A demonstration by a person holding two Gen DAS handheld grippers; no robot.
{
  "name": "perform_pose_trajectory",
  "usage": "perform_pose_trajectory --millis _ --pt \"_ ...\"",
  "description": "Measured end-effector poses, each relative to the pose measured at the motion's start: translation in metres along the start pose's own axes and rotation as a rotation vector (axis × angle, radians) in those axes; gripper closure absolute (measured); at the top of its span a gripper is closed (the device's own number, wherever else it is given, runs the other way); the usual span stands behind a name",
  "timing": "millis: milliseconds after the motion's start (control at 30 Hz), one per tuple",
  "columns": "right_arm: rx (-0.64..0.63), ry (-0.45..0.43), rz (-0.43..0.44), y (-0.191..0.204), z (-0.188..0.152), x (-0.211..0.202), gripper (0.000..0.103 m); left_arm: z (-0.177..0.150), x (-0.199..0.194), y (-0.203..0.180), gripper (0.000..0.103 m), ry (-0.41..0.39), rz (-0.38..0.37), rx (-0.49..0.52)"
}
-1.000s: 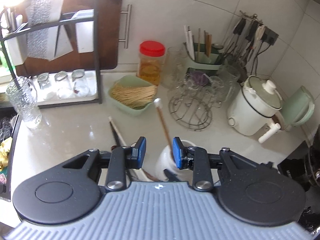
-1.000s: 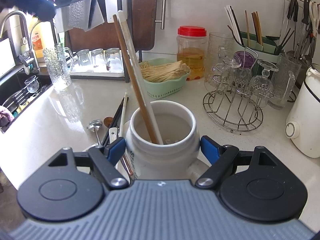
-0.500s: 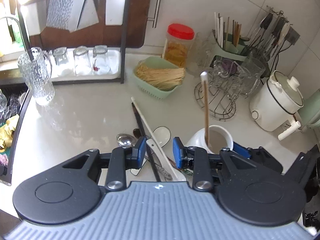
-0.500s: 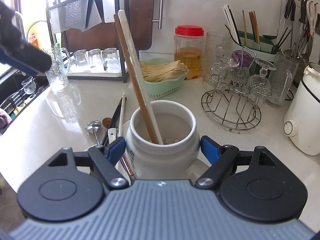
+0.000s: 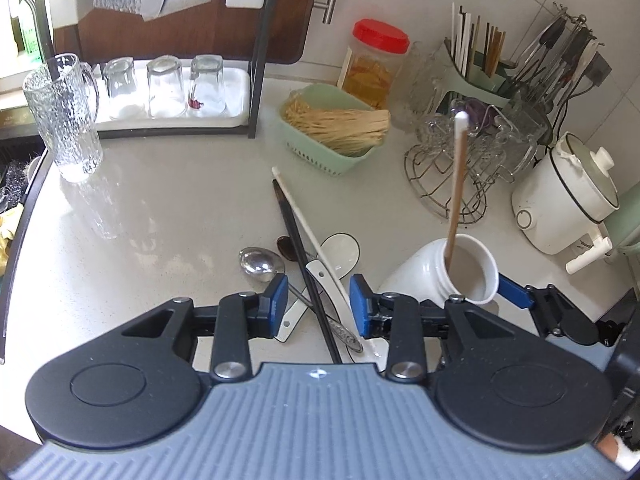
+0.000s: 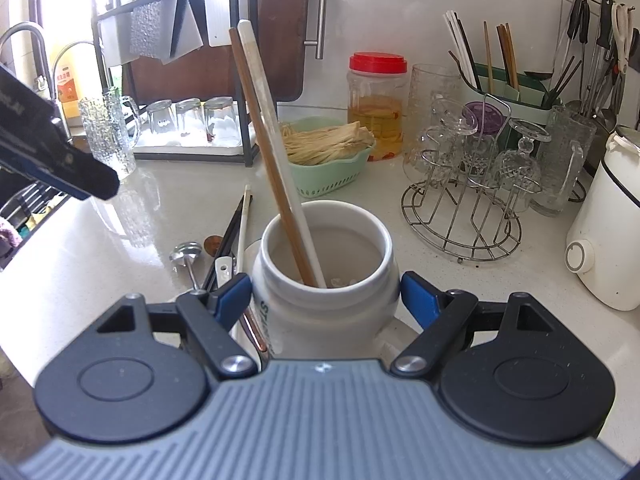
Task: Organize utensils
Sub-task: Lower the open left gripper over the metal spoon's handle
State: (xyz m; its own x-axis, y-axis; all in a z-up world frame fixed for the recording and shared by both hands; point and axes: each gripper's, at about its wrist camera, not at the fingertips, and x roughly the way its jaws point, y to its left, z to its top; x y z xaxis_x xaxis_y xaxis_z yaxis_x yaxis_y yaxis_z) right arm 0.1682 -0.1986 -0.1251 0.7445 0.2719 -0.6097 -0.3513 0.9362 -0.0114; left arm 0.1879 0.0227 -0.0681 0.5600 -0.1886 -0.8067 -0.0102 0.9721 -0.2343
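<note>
White jar [image 6: 326,276], red-lidded bottle [image 6: 377,106]

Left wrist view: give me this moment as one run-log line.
left gripper: jaws opening above utensil pile, empty | right gripper: shut on white jar | two chopsticks in jar

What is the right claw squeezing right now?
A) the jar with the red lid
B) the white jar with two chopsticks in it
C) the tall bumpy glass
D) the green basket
B: the blue pads of the right claw press on both sides of the white jar, and two chopsticks, one brown and one white, stand in it.
</note>
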Motion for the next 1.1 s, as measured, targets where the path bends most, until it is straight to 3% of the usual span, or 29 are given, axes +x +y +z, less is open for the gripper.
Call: perform_pose_trajectory --millis 833,1100 --pt "0.041 0.032 -0.045 0.006 0.004 -0.001 0.019 0.009 0.106 0.051 0.063 0.13 -0.005 -0.012" --pt "0.061 0.045 -0.069 0.008 0.005 0.0 0.019 0.009 0.134 0.072 0.063 0.195 -0.023 -0.158"
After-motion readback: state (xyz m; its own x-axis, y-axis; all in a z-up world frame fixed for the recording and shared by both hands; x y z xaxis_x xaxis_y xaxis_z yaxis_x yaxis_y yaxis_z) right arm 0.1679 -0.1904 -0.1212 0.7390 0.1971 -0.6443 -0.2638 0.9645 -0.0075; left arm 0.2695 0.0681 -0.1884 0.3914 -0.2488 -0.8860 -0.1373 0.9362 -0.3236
